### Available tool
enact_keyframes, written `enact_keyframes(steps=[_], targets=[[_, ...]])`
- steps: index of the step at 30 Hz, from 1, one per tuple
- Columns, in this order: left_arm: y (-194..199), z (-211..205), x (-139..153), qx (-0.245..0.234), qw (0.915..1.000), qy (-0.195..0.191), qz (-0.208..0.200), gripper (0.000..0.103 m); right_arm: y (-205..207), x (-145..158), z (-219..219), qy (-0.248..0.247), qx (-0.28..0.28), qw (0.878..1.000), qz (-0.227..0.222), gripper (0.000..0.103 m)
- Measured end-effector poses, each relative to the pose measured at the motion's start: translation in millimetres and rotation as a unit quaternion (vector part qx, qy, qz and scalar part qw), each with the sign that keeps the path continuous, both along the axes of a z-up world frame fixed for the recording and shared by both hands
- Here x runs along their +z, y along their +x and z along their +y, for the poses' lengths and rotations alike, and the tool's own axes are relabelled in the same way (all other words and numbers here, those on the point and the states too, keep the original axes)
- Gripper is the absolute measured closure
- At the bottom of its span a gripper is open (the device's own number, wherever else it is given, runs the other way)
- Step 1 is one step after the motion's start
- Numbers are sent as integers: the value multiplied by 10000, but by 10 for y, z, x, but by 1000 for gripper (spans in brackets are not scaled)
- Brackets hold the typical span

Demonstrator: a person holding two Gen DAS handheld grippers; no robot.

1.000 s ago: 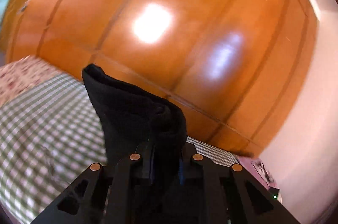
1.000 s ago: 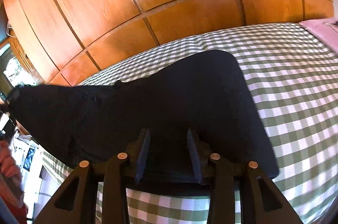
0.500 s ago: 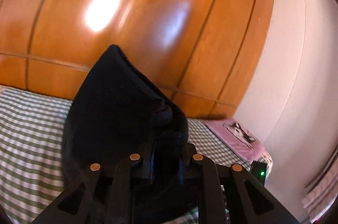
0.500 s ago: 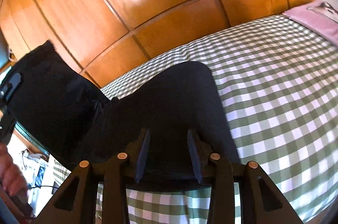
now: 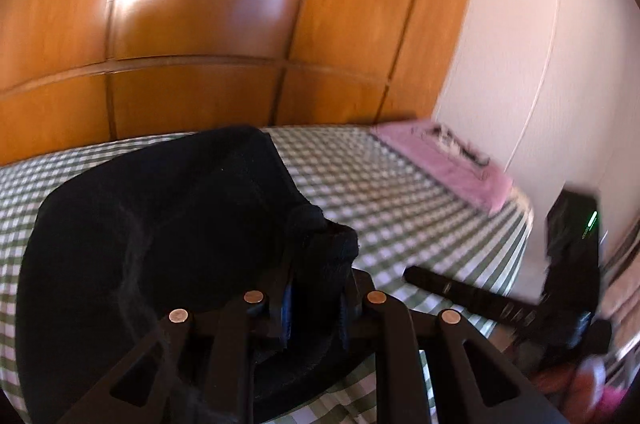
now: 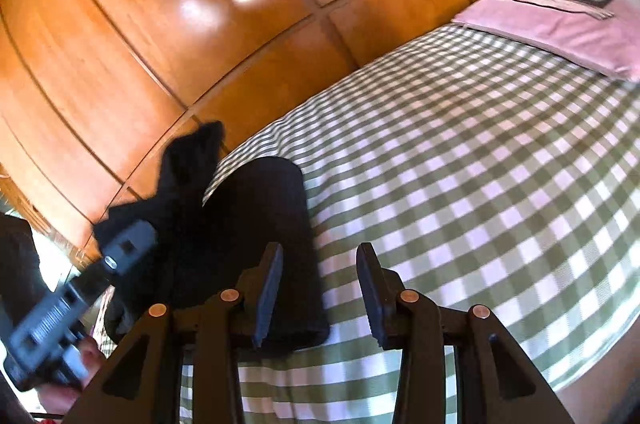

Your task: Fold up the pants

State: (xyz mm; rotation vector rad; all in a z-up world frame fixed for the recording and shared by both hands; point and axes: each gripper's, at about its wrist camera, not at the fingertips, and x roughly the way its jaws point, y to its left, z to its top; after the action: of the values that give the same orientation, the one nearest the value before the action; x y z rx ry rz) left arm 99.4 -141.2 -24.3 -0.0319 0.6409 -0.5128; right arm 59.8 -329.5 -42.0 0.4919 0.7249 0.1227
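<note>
With the left gripper pinching the bunched black pants and the right gripper open and apparently empty, the carried fold could land crooked.

On the green-and-white checked bed lies 1 pair of black fabric pants, and 1 pink pillow with a cat print sits at the bed's far end. 2 black two-finger claws are in view: the left claw and the right claw.
</note>
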Motion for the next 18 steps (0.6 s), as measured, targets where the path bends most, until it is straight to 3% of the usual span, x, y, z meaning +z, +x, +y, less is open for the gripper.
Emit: enact_keyframes(steps=[5,7,9,11,15,18], targets=[[40,-224,-289,-70,9983,552,182,80,3,-17,-7,38,-41,10000,31,64],[0,-284,-351,-111,9983,551,141,69,10,-29,8,27,-31,10000,42,64],[-97,-313,-355,-281,9983,499,101,49,14,-38,20,24,-18,10000,51,64],[-162,-359,-323,-403,9977,542,29,43,32,-47,20,23,-1,10000,58,63],[-357,-362,-294,-599,9943,865,-193,43,65,-13,69,4,85,10000,-32,63],[-501,-138,-138,-704,9950,612,-357,45,77,66,145,24,248,9995,-218,58]])
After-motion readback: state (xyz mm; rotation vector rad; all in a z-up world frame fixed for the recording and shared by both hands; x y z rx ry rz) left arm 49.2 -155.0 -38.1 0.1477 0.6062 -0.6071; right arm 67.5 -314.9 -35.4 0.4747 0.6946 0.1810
